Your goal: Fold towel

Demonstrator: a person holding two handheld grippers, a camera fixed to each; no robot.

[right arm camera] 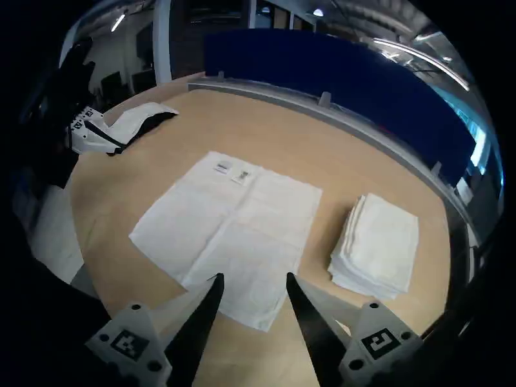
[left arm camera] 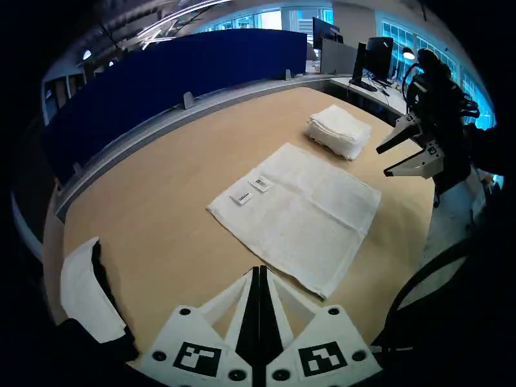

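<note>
At the far left edge of the tabletop (left arm camera: 161,193) lies a crumpled white cloth (left arm camera: 84,293) over something dark, well apart from the work.

Next comes our left hand-held gripper (left arm camera: 259,269). Its fingers are clenched together with nothing between them, and it hovers just short of the towel's near edge.

The towel (left arm camera: 303,216) lies spread flat and single-layered in the middle of the tabletop, with no fold made. We judge the task to be at its very start, in the approach before the first grasp. The next move calls for the left fingers to part, and for each hand-held gripper to come down on a near corner and pinch one layer only. Together they would then carry that edge across to the far edge, keeping it square.

Two small tags (left arm camera: 253,189) sit near the towel's far-left edge. The print on them is too small for us to read.

Further right, a stack of folded towels (left arm camera: 340,129) rests near the spread one without touching it.

Rightmost is our right hand-held gripper (right arm camera: 254,276). Its fingers are released and wide apart, holding nothing, poised over the towel's near edge.

Black-and-white square markers (left arm camera: 200,358) are printed on the gripper bodies. They are patterns, not words, and we see no brand.
</note>
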